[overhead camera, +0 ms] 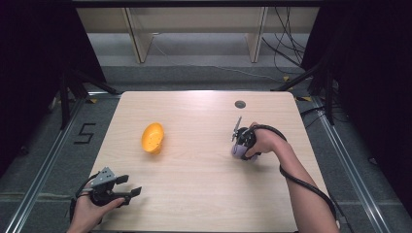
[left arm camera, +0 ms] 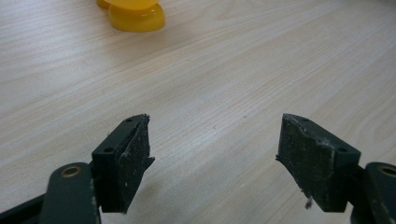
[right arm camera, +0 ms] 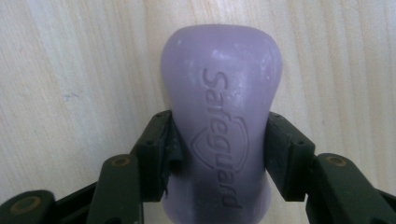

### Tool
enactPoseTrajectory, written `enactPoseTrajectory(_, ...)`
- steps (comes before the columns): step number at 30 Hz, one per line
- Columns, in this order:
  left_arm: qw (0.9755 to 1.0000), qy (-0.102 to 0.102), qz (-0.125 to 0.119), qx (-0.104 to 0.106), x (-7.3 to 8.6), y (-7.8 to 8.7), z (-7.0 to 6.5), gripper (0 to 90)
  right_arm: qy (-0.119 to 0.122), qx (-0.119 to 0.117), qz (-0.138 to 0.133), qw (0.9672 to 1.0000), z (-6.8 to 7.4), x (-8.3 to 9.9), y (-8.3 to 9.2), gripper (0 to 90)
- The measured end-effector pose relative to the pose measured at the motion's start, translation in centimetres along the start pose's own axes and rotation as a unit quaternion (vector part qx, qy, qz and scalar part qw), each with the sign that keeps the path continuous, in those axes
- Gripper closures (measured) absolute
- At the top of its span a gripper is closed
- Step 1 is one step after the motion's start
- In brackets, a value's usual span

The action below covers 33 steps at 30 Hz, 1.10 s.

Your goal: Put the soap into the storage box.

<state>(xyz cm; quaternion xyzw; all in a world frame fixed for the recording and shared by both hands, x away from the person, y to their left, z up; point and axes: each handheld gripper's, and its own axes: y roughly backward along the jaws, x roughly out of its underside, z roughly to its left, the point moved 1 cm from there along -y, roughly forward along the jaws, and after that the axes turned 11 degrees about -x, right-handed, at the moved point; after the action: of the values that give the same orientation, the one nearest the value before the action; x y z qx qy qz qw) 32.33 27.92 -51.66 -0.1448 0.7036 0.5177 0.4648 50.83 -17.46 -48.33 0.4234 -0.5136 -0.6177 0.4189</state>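
Observation:
A lilac bar of soap (right arm camera: 219, 102) with raised lettering lies flat on the light wooden table (overhead camera: 204, 145), right of centre. My right gripper (right arm camera: 218, 149) points down at it, and both pads press on its narrow waist. In the high view that soap (overhead camera: 237, 150) peeks out under the right gripper (overhead camera: 241, 145). An orange-yellow dish (overhead camera: 153, 137) rests left of centre on the table; its base edge (left arm camera: 135, 16) shows at the top of the left gripper view. My left gripper (overhead camera: 130, 185) hovers by the front left corner, open, with bare wood between its pads (left arm camera: 133, 158).
A small round hole (overhead camera: 240, 104) is set in the table near the far edge. Wooden legs and loose cables stand on the floor beyond the table. Dark stands flank both sides.

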Motion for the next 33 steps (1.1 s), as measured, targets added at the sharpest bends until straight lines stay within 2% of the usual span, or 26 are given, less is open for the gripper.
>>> enactPoseTrajectory(3, 1.0000, -0.001, 0.000, 0.000, 0.0, 0.0, 0.0, 24.6, 0.007, 0.000, -0.003, 1.0000, -0.2, 0.0, -0.1, 49.2)
enactPoseTrajectory(5, 1.0000, -0.001, 0.000, 0.000, 0.0, 0.0, 0.0, 24.6, -0.014, 0.005, -0.006, 0.9999, 0.2, -0.1, 0.0, 49.7)
enactPoseTrajectory(8, 1.0000, 0.000, 0.000, -0.001, 0.0, 0.0, 0.0, 24.7, -0.018, 0.004, -0.007, 0.9998, 0.3, 0.0, 0.0, 49.9)
enactPoseTrajectory(9, 1.0000, 0.000, 0.000, -0.001, 0.0, 0.0, 0.0, 24.7, -0.007, 0.001, -0.014, 0.9999, 0.3, -0.1, -0.1, 49.9)
enactPoseTrajectory(11, 1.0000, 0.002, -0.003, 0.000, 0.0, 0.0, 0.0, 24.8, -0.015, 0.002, -0.023, 0.9996, 0.8, 0.0, 0.0, 50.0)
enactPoseTrajectory(15, 1.0000, -0.003, 0.000, 0.000, 0.0, 0.0, 0.0, 25.0, -0.008, 0.000, -0.036, 0.9993, 1.7, 0.2, 0.6, 50.1)
enactPoseTrajectory(16, 1.0000, -0.002, -0.001, -0.001, 0.0, 0.0, 0.0, 25.0, 0.002, 0.001, -0.041, 0.9991, 2.0, 0.2, 0.8, 50.0)
enactPoseTrajectory(17, 1.0000, -0.003, -0.001, -0.001, 0.0, 0.0, 0.0, 25.1, -0.004, 0.002, -0.042, 0.9991, 2.6, 0.3, 1.0, 50.1)
enactPoseTrajectory(20, 1.0000, -0.004, -0.004, 0.001, 0.0, 0.0, 0.0, 25.2, 0.014, 0.001, -0.051, 0.9986, 4.1, 0.4, 1.5, 50.0)
enactPoseTrajectory(23, 1.0000, -0.008, -0.002, 0.000, 0.0, 0.0, 0.0, 25.2, 0.024, 0.010, -0.052, 0.9983, 5.8, 0.5, 1.8, 50.0)
enactPoseTrajectory(24, 1.0000, -0.008, -0.002, 0.000, 0.0, 0.0, 0.1, 25.3, 0.035, 0.011, -0.054, 0.9978, 6.3, 0.5, 1.8, 50.0)
enactPoseTrajectory(25, 1.0000, -0.008, -0.002, 0.000, 0.0, 0.0, 0.1, 25.3, 0.035, 0.011, -0.054, 0.9978, 6.3, 0.5, 1.8, 50.0)
enactPoseTrajectory(26, 1.0000, -0.008, -0.003, 0.000, 0.0, 0.0, 0.0, 25.3, 0.045, 0.012, -0.057, 0.9973, 7.4, 0.6, 1.8, 50.1)
enactPoseTrajectory(27, 1.0000, -0.007, -0.004, 0.000, 0.0, 0.0, 0.0, 25.3, 0.041, 0.015, -0.056, 0.9975, 7.8, 0.6, 1.8, 50.1)
enactPoseTrajectory(28, 1.0000, -0.003, -0.003, -0.001, 0.0, 0.0, 0.0, 25.3, 0.069, 0.017, -0.062, 0.9955, 8.1, 0.5, 1.7, 50.1)
enactPoseTrajectory(29, 1.0000, -0.003, -0.004, -0.001, 0.0, 0.0, 0.0, 25.3, 0.052, 0.020, -0.058, 0.9968, 8.7, 0.7, 1.7, 50.1)
enactPoseTrajectory(31, 1.0000, -0.003, -0.005, 0.000, 0.0, 0.0, 0.0, 25.3, 0.076, 0.028, -0.063, 0.9947, 9.5, 0.6, 1.7, 50.1)
enactPoseTrajectory(32, 1.0000, -0.003, -0.003, 0.000, 0.0, 0.0, 0.0, 25.3, 0.085, 0.024, -0.069, 0.9936, 9.9, 0.5, 1.6, 50.1)
enactPoseTrajectory(33, 1.0000, -0.002, -0.003, -0.001, 0.0, 0.0, 0.0, 25.3, 0.080, 0.027, -0.068, 0.9941, 10.5, 0.5, 1.6, 50.1)
